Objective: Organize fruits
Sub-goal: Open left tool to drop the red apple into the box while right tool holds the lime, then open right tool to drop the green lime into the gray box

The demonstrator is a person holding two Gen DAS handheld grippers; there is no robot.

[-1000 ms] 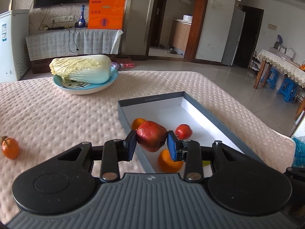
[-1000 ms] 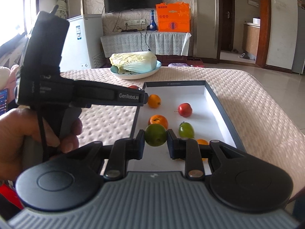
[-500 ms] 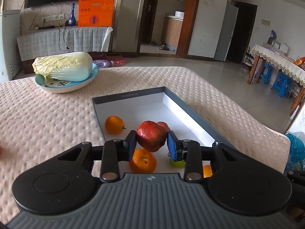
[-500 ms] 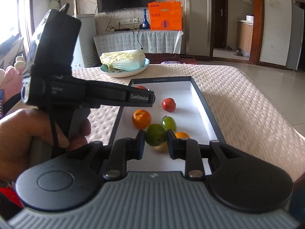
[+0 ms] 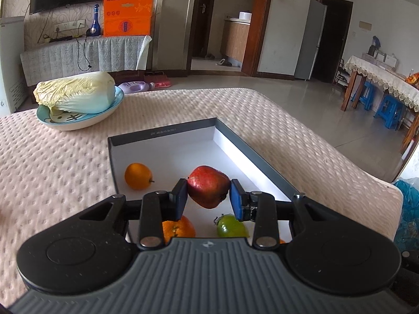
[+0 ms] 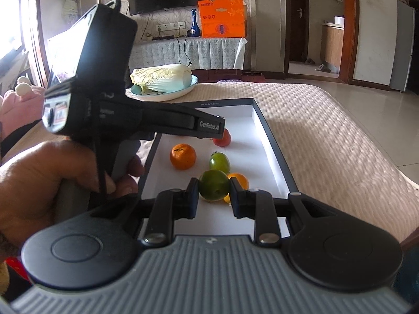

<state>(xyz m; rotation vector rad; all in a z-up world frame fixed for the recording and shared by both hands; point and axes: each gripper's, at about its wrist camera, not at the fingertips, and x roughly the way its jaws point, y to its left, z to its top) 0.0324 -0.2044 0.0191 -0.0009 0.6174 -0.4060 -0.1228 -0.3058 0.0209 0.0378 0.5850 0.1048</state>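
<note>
The left hand-held gripper [image 5: 208,198] squeezes a red apple [image 5: 208,190] over the grey box [image 5: 162,132]. The right hand-held gripper [image 6: 214,196] squeezes a round green fruit [image 6: 213,185] over the same box. Inside lie an orange [image 5: 138,175], a mandarin [image 6: 182,156] and a green tomato [image 6: 219,162]. The box sits on the counter [image 5: 65,162].
</note>
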